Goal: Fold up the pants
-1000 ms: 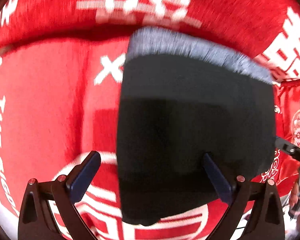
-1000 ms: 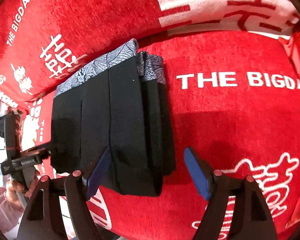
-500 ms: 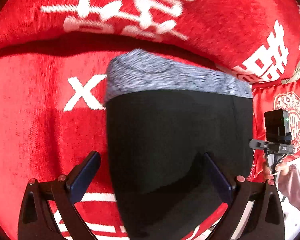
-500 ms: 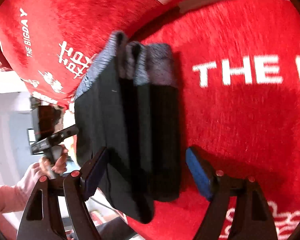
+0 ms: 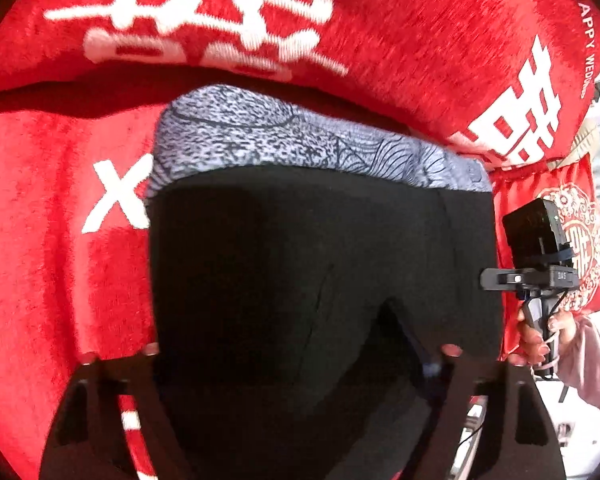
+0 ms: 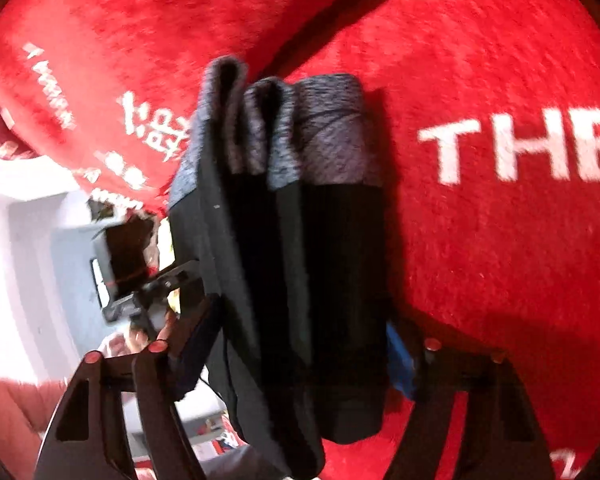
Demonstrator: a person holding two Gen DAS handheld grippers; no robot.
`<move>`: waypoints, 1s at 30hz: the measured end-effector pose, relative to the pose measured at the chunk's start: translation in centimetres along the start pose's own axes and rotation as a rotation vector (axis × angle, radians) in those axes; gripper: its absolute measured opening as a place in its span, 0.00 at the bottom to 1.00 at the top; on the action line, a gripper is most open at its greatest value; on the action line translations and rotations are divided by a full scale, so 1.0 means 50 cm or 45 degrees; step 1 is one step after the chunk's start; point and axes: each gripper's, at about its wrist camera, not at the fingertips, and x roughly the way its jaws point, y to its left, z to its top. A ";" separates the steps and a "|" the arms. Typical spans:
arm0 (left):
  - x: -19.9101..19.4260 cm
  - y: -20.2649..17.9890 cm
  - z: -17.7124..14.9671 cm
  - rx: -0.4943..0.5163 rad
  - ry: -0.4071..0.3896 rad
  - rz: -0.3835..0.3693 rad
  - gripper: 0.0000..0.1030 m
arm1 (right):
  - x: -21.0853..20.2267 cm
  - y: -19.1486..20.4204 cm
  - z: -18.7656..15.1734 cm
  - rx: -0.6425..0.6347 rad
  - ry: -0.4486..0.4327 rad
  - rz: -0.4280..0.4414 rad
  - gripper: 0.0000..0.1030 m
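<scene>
The folded black pants (image 5: 308, 280) with a grey patterned waistband (image 5: 292, 140) lie on a red sofa seat (image 5: 60, 260). In the left wrist view the bundle fills the space between my left gripper's fingers (image 5: 296, 364), and the pads are mostly hidden by the cloth. In the right wrist view the pants (image 6: 296, 280) appear edge-on as several stacked layers, and my right gripper (image 6: 300, 356) has its fingers against both sides of the stack. The bundle looks lifted at its near end.
The red sofa backrest (image 5: 380, 40) with white characters rises behind the pants. A red cushion (image 5: 560, 216) sits at the right end. The other hand-held gripper and a hand show in the left wrist view (image 5: 540, 272). A white room lies beyond the sofa edge (image 6: 28, 240).
Both grippers have moved in and closed on the folded pants. The near end of the bundle has risen, so the right wrist view now sees the layers edge-on.
</scene>
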 end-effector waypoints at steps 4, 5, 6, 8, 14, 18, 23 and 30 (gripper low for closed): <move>-0.032 -0.030 -0.003 0.003 -0.027 0.044 0.70 | -0.012 0.022 -0.015 0.020 -0.025 0.008 0.57; -0.047 -0.044 -0.006 0.016 -0.038 0.034 0.70 | -0.014 0.035 -0.018 0.020 -0.035 0.040 0.53; -0.060 -0.050 -0.010 0.022 -0.042 0.026 0.70 | -0.023 0.043 -0.024 0.025 -0.042 0.083 0.51; -0.088 -0.069 -0.021 0.028 -0.043 0.025 0.70 | -0.037 0.058 -0.038 0.019 -0.033 0.135 0.50; -0.174 -0.099 -0.084 -0.007 -0.065 0.050 0.70 | -0.053 0.104 -0.120 0.023 -0.012 0.233 0.50; -0.196 -0.095 -0.139 -0.034 -0.070 0.099 0.70 | -0.042 0.123 -0.179 0.011 -0.010 0.238 0.50; -0.135 -0.038 -0.185 -0.042 -0.033 0.211 0.70 | 0.014 0.103 -0.211 0.027 -0.014 0.145 0.53; -0.132 0.024 -0.203 -0.142 -0.052 0.351 0.99 | 0.036 0.075 -0.232 0.196 -0.064 -0.164 0.75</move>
